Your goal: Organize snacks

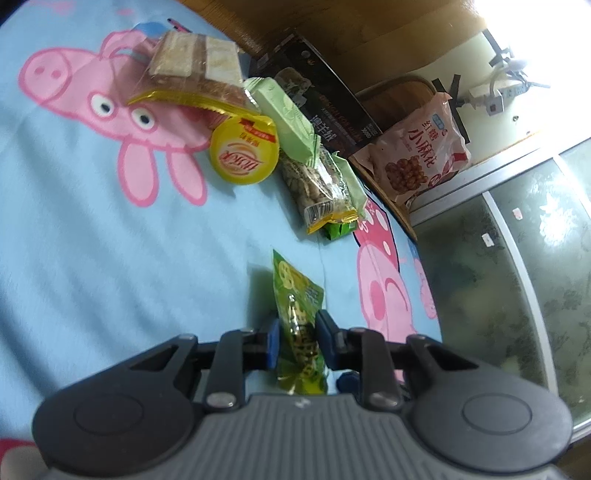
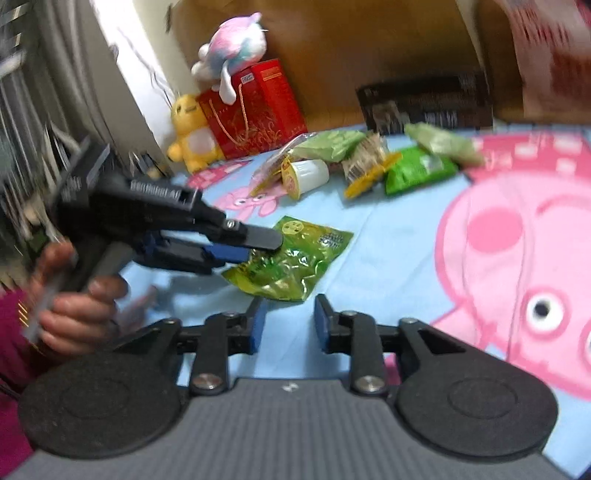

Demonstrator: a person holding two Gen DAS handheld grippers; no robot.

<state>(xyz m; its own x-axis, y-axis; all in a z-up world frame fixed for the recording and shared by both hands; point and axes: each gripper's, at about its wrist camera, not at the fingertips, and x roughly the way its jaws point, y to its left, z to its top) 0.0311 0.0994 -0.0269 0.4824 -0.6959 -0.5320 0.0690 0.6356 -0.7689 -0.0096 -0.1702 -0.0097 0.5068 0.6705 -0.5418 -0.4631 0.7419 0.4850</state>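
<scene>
Packet (image 1: 297, 295) pinched, L gripper (image 1: 297, 343).

A home bedroom

Cartoon-pig bedsheet (image 1: 92, 229), plush toys (image 2: 229, 33), wooden headboard (image 2: 369, 66), red gift bag (image 2: 255, 110).

Snack pouch (image 1: 295, 295) lies on the bedsheet (image 1: 110, 240), before the snack pile (image 1: 258, 129).

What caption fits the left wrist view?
Left gripper shut on a green snack packet over a cartoon-pig sheet.
</scene>
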